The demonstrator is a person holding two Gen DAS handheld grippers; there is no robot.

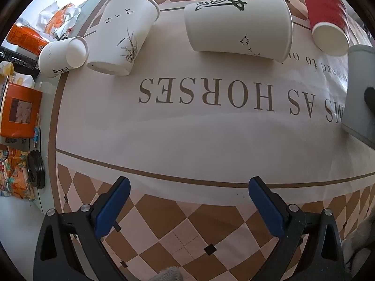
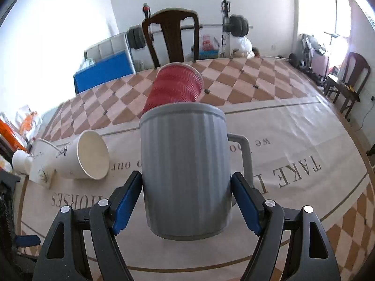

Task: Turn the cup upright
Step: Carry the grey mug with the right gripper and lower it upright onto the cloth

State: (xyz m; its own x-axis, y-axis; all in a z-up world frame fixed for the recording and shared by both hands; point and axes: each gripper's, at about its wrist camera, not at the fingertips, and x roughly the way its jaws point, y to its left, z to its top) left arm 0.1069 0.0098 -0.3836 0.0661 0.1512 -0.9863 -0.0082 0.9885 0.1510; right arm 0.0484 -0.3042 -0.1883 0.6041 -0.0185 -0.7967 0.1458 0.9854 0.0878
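A grey ribbed mug with a handle on its right stands between the blue pads of my right gripper, which is shut on its sides. The mug also shows at the right edge of the left wrist view. A red paper cup lies on its side behind the mug; it also shows in the left wrist view. My left gripper is open and empty over the tablecloth, well short of the cups.
Two large white paper cups and a small one lie on their sides on the patterned tablecloth. Orange packages crowd the left table edge. A wooden chair stands beyond the table.
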